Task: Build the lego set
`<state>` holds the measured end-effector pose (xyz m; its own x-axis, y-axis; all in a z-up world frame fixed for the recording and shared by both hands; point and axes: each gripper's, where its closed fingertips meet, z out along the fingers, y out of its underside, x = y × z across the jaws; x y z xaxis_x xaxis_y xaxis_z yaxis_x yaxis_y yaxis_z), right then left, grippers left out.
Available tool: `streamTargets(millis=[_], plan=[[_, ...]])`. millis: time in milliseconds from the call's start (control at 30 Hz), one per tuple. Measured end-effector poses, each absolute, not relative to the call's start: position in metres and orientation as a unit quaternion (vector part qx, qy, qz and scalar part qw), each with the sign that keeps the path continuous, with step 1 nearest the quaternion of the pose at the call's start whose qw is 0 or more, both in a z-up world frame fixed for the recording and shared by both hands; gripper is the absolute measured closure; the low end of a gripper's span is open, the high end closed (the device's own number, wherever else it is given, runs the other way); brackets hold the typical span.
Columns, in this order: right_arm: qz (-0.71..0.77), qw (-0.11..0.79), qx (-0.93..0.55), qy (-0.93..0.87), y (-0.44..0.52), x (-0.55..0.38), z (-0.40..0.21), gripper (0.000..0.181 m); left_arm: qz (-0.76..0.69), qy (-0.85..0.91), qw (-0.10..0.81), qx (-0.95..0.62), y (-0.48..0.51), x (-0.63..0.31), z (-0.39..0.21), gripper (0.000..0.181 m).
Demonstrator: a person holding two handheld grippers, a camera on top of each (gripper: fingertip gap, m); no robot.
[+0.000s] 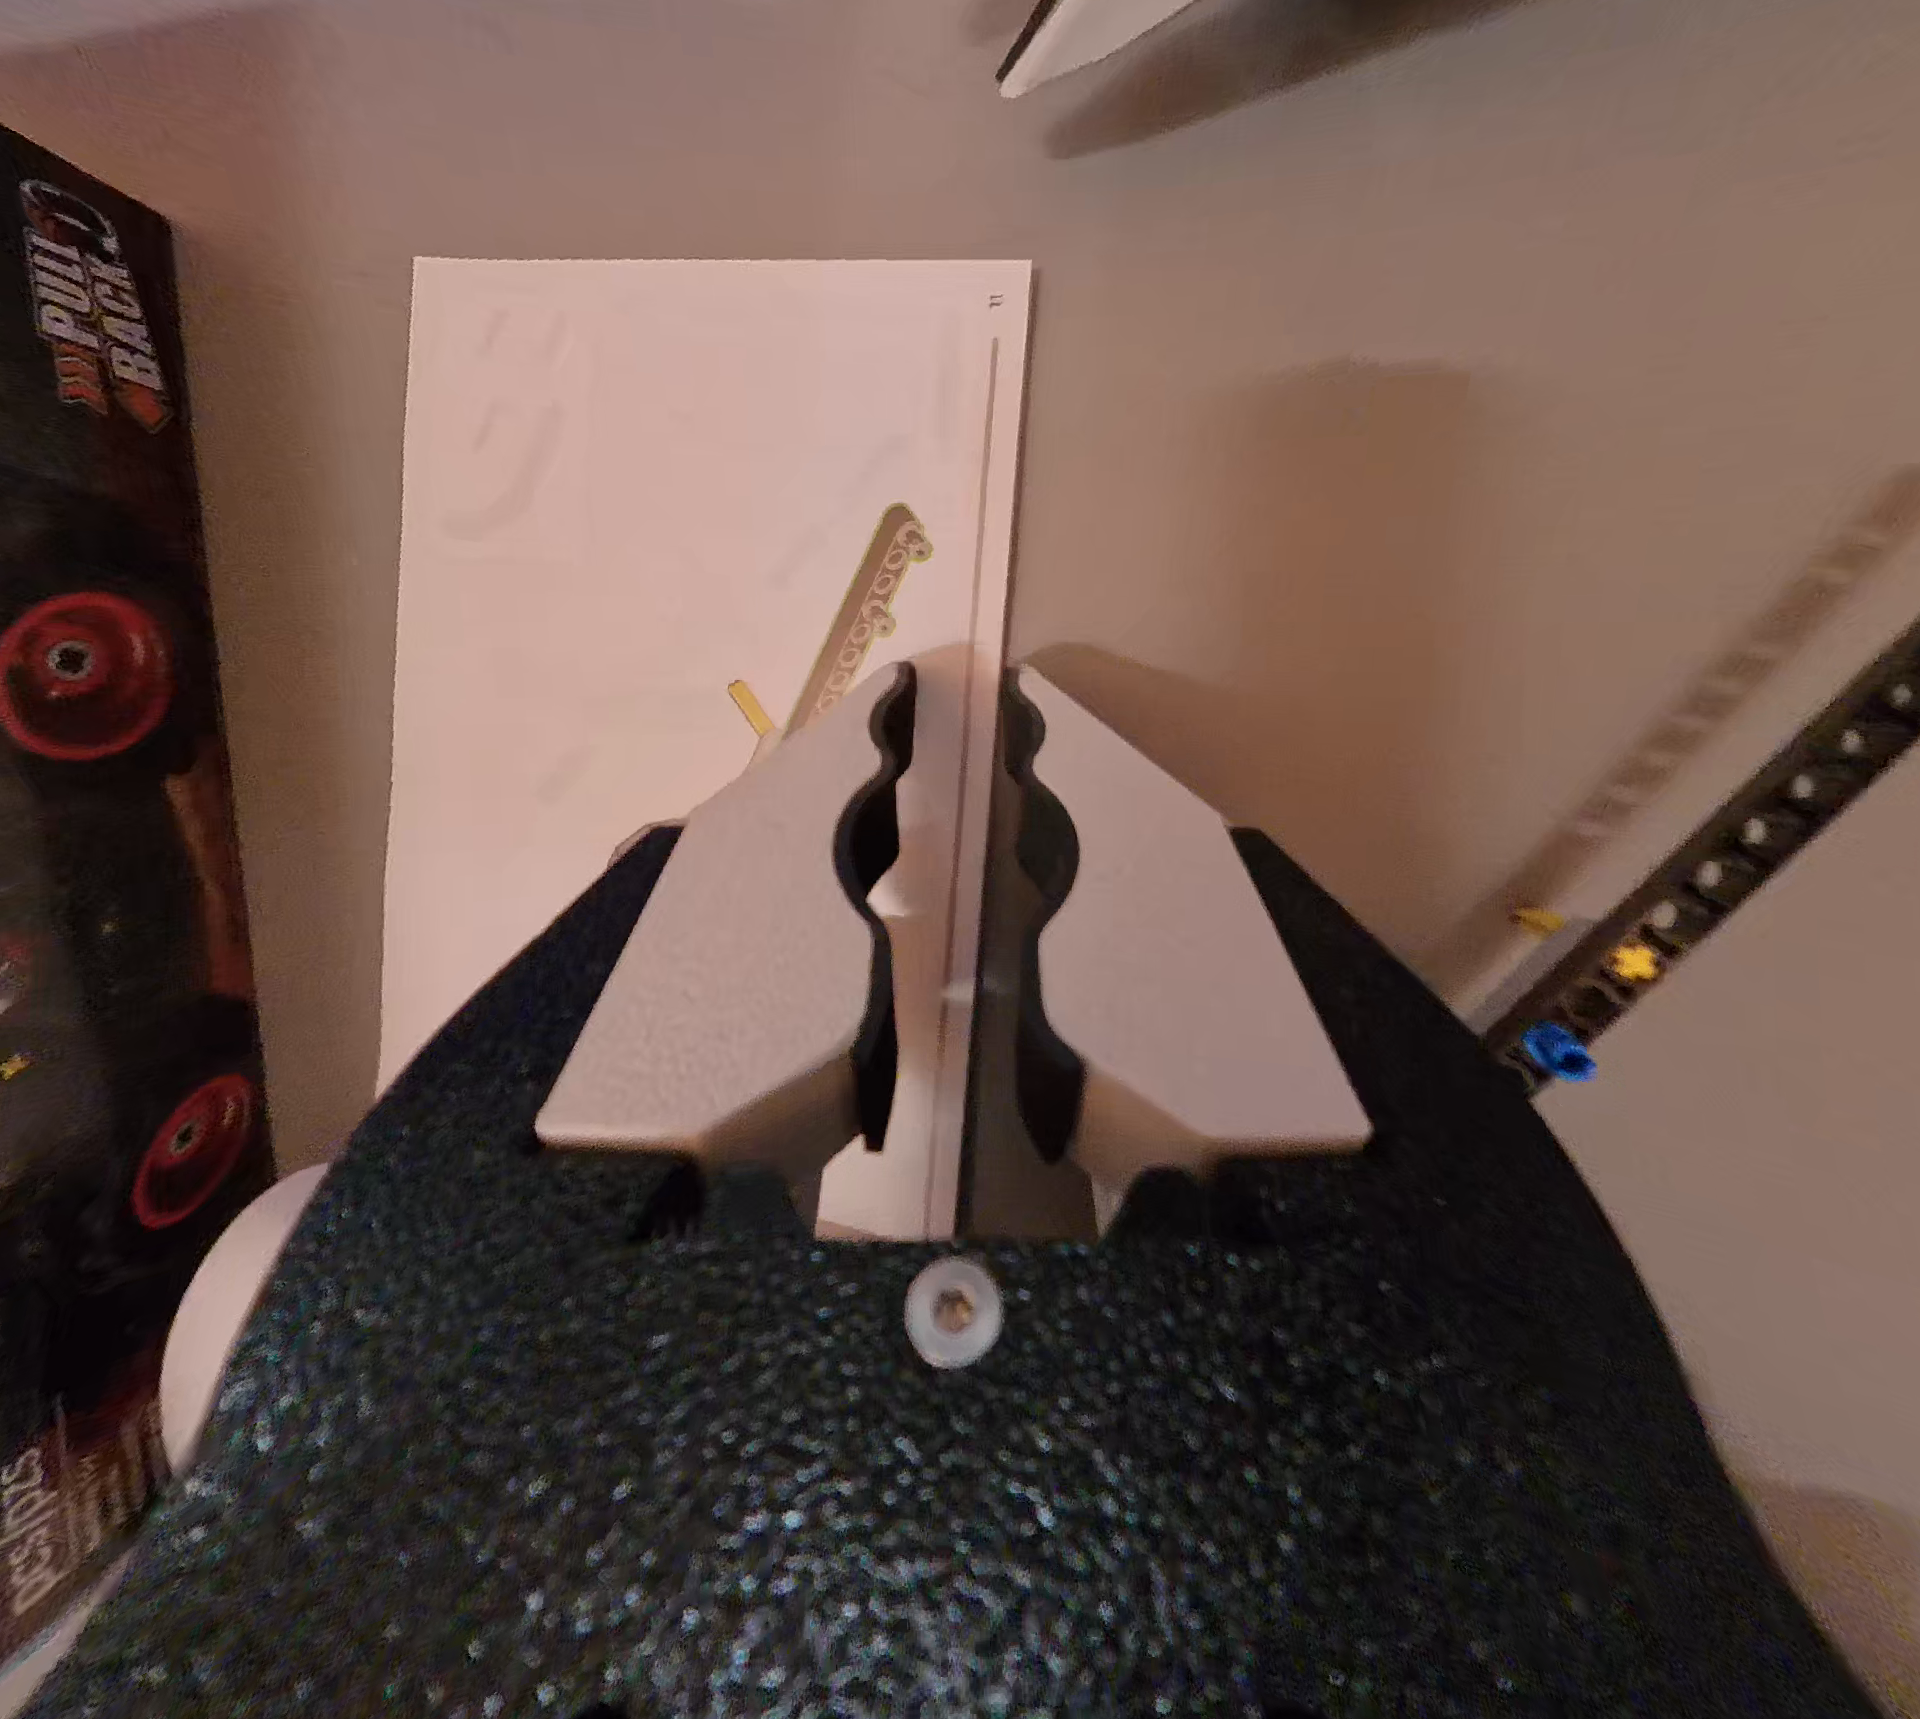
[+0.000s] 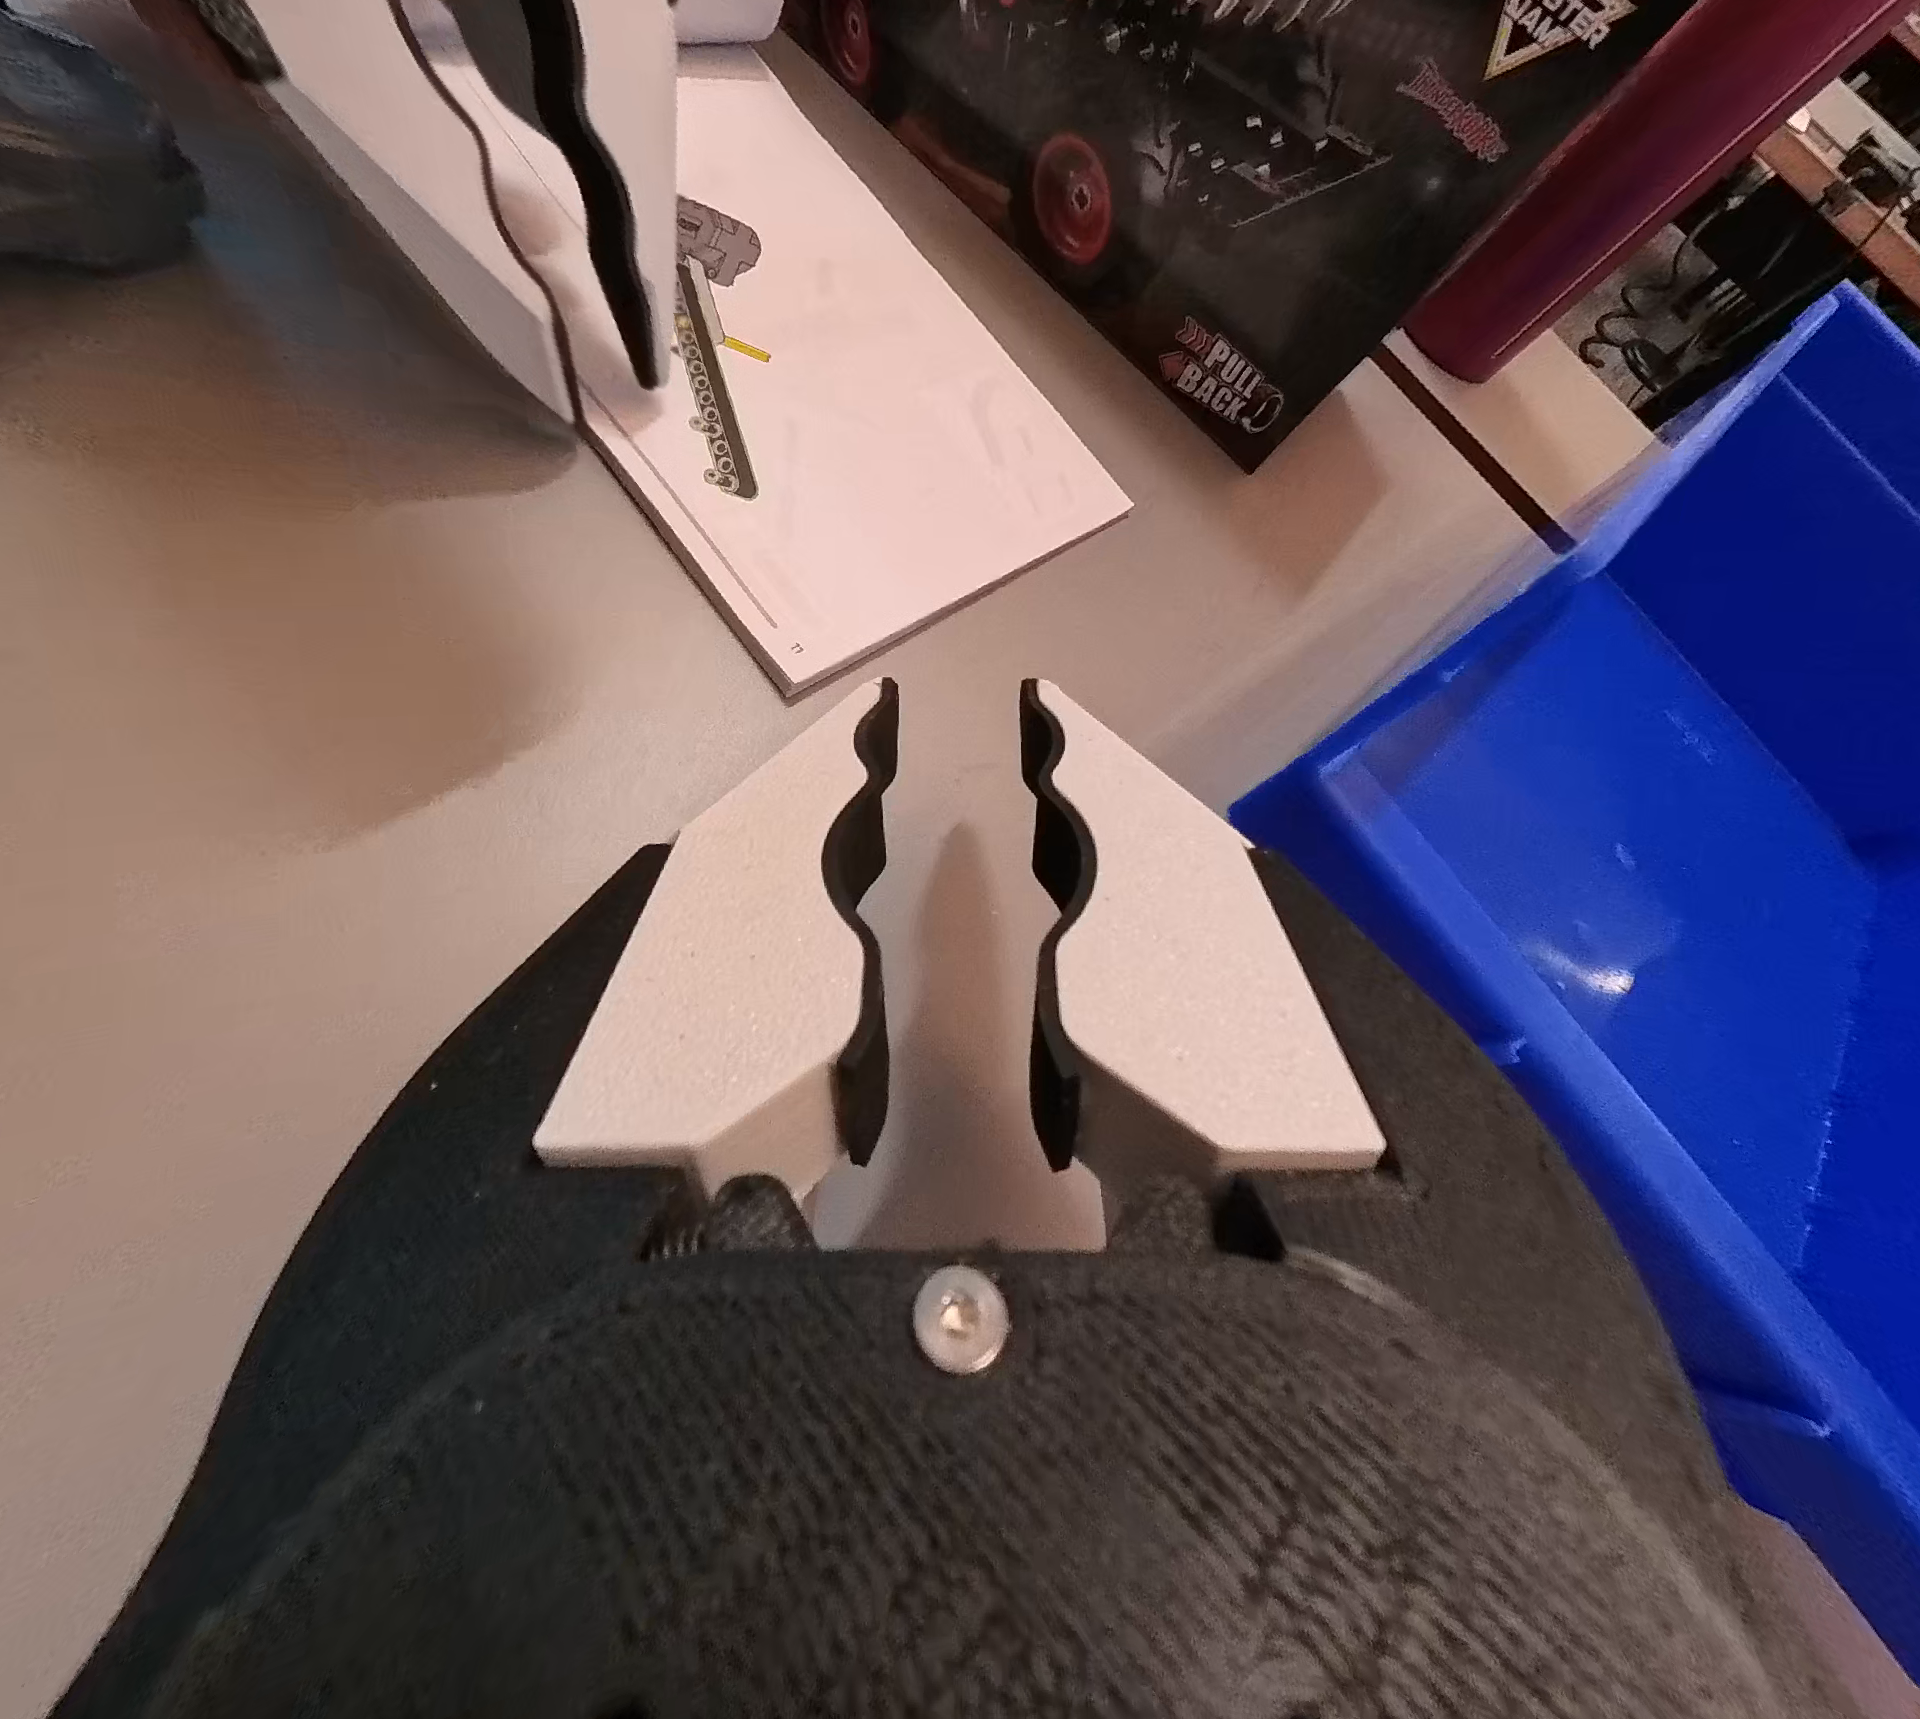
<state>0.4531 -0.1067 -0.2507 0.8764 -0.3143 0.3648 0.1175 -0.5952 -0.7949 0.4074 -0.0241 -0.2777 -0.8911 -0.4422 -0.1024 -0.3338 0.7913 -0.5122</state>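
Observation:
The white instruction booklet (image 1: pixel 707 526) lies flat on the grey table, open at a page with a drawing of a long beam. My left gripper (image 1: pixel 961 672) hovers low over the booklet's right edge, jaws slightly apart with nothing between the pads. In the right wrist view, its fingertips (image 2: pixel 608 381) stand right at that edge of the booklet (image 2: pixel 883 443). My right gripper (image 2: pixel 958 693) is open and empty above bare table, just short of the booklet's near corner. A long black beam (image 1: pixel 1766 828) with a blue pin (image 1: pixel 1553 1051) and yellow pins lies to the right of the left gripper.
The dark set box (image 1: pixel 94 734) stands along the booklet's left side and also shows in the right wrist view (image 2: pixel 1195 59). A blue bin (image 2: pixel 1662 838) sits close to the right of my right gripper. A purple bottle (image 2: pixel 1662 59) stands behind it. My hands' fingertips stand some 11 centimeters from each other.

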Motion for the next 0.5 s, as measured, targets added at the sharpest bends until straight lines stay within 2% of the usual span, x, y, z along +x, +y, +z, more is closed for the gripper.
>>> streamTargets(millis=[500], plan=[[-0.236, 0.434, -0.868, 0.055, -0.1079, 0.4519, -0.2563, 0.16, -0.249, 0.937, 0.113, -0.219, -0.0177, 0.412, -0.2731, 0.162]])
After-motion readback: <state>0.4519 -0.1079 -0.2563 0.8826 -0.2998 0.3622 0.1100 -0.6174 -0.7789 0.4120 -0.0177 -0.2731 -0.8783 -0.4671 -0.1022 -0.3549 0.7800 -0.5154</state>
